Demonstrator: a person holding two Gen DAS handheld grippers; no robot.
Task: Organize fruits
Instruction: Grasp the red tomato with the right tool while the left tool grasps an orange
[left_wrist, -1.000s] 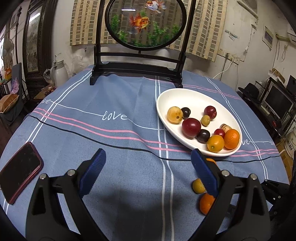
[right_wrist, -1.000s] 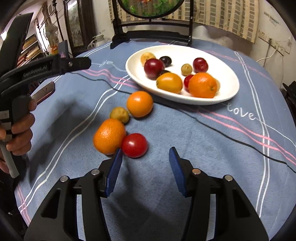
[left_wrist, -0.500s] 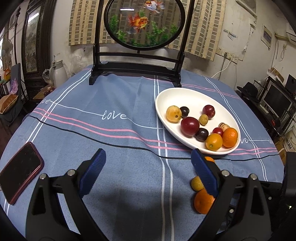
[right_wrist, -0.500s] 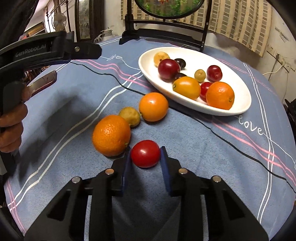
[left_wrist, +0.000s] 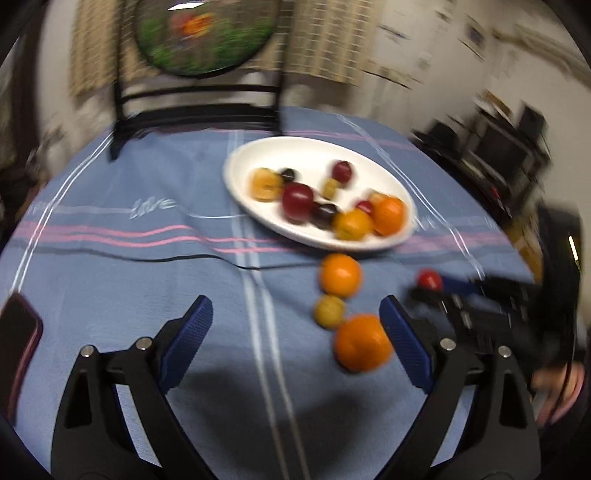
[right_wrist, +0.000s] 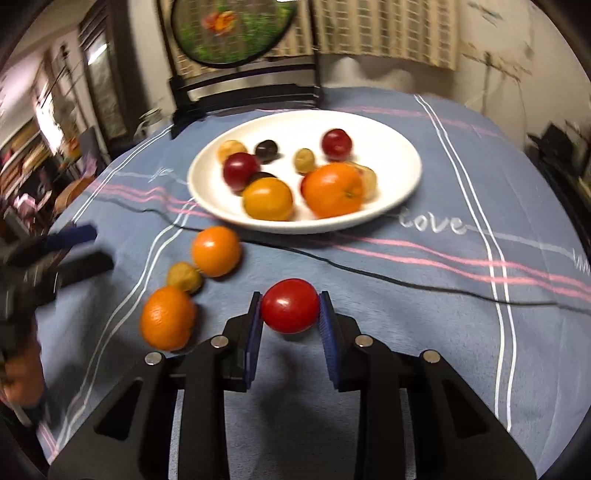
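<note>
My right gripper (right_wrist: 290, 312) is shut on a red tomato (right_wrist: 290, 305) and holds it above the blue cloth; it also shows in the left wrist view (left_wrist: 429, 280). On the cloth lie a large orange (right_wrist: 168, 318), a small yellow-green fruit (right_wrist: 184, 277) and another orange (right_wrist: 216, 251). A white oval plate (right_wrist: 391, 155) holds several fruits, among them an orange (right_wrist: 332, 190) and a dark red plum (right_wrist: 241, 169). My left gripper (left_wrist: 295, 332) is open and empty, with the large orange (left_wrist: 362, 342) just inside its right finger.
A fish-painting screen on a black stand (right_wrist: 236, 33) sits behind the plate. A phone in a red case (left_wrist: 18, 350) lies at the table's left edge. The left gripper shows at the left of the right wrist view (right_wrist: 55, 251).
My right gripper has closed on the red tomato and lifted it toward the plate. My left gripper has swung right, bringing the loose fruits into view; both views are blurred.
</note>
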